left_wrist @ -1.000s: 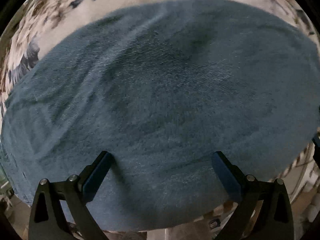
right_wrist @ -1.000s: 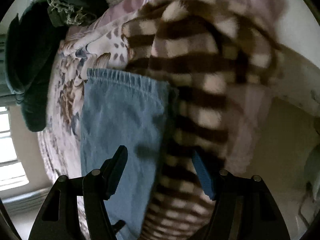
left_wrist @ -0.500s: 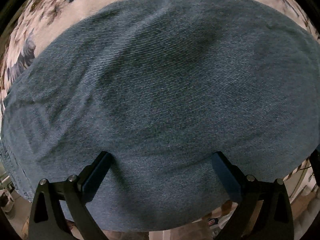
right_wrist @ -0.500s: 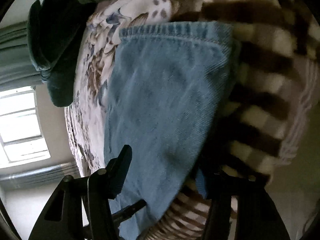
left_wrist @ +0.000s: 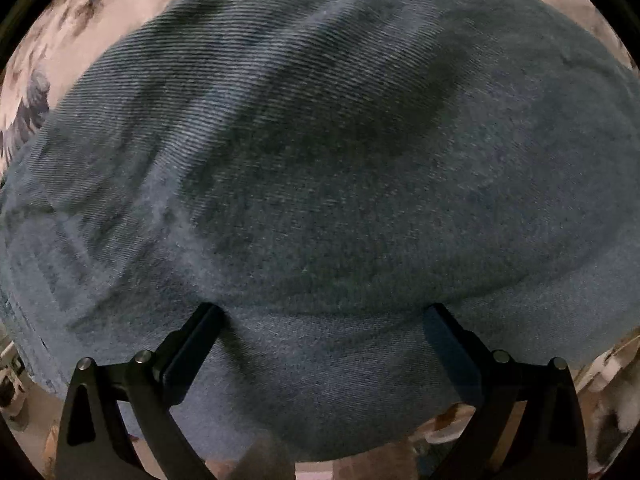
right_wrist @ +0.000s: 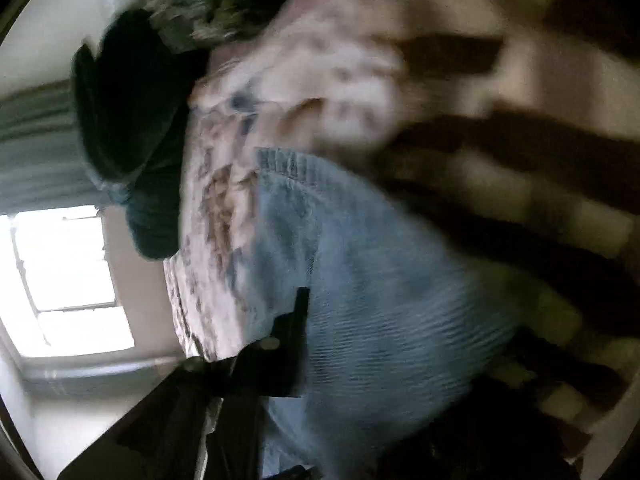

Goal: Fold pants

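L gripper (left_wrist: 324,324) fingers spread wide, pants (left_wrist: 320,168) beneath; R gripper (right_wrist: 392,360) blurred, grip state unclear; hem (right_wrist: 284,164) ahead.

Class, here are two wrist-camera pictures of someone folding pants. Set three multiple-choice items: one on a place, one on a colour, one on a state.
1. Where do the pants lie?
A. on a floral bedspread
B. on a tiled floor
C. in a basket

2. What colour are the pants?
A. red
B. blue
C. white

3. How do the left gripper's fingers stand?
A. spread apart over the denim
C. clamped on a hanger
B. holding a sock

Key: 1 A, the floral bedspread shows past the denim's edge; 2 B, blue denim fills both views; 3 A, the fingers sit wide apart with cloth between them.
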Available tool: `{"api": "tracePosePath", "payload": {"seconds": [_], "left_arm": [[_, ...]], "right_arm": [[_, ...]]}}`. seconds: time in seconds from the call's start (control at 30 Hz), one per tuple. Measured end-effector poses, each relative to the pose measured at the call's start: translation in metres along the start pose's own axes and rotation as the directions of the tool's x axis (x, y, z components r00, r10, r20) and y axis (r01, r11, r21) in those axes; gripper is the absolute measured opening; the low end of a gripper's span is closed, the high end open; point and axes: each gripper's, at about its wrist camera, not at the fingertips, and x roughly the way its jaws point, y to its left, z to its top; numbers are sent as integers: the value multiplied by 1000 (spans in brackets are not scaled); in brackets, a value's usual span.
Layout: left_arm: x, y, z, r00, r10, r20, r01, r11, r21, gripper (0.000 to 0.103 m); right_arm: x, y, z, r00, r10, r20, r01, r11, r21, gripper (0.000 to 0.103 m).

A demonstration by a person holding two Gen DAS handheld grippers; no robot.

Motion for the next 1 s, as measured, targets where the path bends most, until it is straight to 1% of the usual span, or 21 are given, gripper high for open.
{"api": "tracePosePath", "payload": {"seconds": [0.03, 0.1, 0.17, 0.23, 0.27, 0.3, 0.37, 0.47, 0.57, 0.63, 0.7, 0.73, 0.83, 0.87, 0.9, 0.93, 0.97, 1.0], "left_arm": [[-1, 2, 2, 1000, -8, 3, 8, 1000, -14, 103], [-4, 5, 3, 1000, -21, 20, 22, 999, -31, 103], [-8, 8, 3, 998, -40, 46, 42, 998, -43, 103], [-13, 14, 2, 996, -65, 61, 69, 996, -59, 103], [-16, 19, 3, 995, -75, 72, 81, 994, -77, 103], [-19, 24, 3, 993, -79, 85, 87, 992, -86, 103], [-26, 36, 3, 991, -70, 115, 82, 992, -99, 103], [-35, 55, 4, 985, -49, 163, 68, 992, -111, 103], [-41, 78, 2, 982, -31, 185, 53, 992, -116, 103], [-46, 96, 0, 977, -35, 210, 62, 990, -125, 103], [-51, 120, -5, 971, -41, 235, 76, 987, -139, 103], [-54, 140, -11, 968, -43, 245, 83, 984, -156, 103], [-57, 198, -27, 965, -42, 259, 103, 968, -227, 103], [-56, 222, -35, 964, -44, 260, 114, 958, -261, 103], [-56, 250, -44, 963, -51, 264, 131, 946, -297, 103], [-55, 267, -49, 962, -51, 267, 138, 938, -318, 103], [-54, 290, -57, 962, -39, 270, 135, 928, -348, 103], [-52, 318, -67, 962, -13, 272, 121, 915, -385, 103]], "right_arm": [[3, 9, -1, 1000, 2, 14, -1, 1000, -28, 9], [12, 18, -4, 1000, 14, 13, -14, 999, -44, 17], [27, 18, -1, 1000, -6, -14, 6, 999, -38, 19], [35, 16, 2, 999, -43, -12, 43, 999, -34, 10], [33, 18, 1, 998, -65, -4, 64, 997, -40, 8], [31, 20, 0, 996, -85, 3, 85, 995, -55, 7], [22, 37, -8, 992, -119, 28, 121, 987, -108, 7], [11, 69, -24, 991, -123, 44, 128, 978, -165, 6], [4, 101, -43, 993, -103, 51, 111, 972, -206, 6], [3, 131, -67, 995, -91, 47, 100, 960, -262, 6], [8, 152, -90, 996, -84, 34, 90, 949, -303, 6], [16, 169, -110, 996, -86, 20, 87, 936, -342, 6], [36, 199, -160, 995, -102, -19, 84, 903, -421, 6], [49, 212, -189, 993, -115, -39, 83, 880, -468, 6], [54, 215, -206, 991, -122, -52, 80, 864, -497, 6], [70, 222, -237, 988, -130, -80, 67, 838, -541, 6], [74, 220, -258, 986, -143, -90, 66, 816, -574, 6], [88, 223, -284, 981, -164, -104, 65, 782, -620, 6]]}}
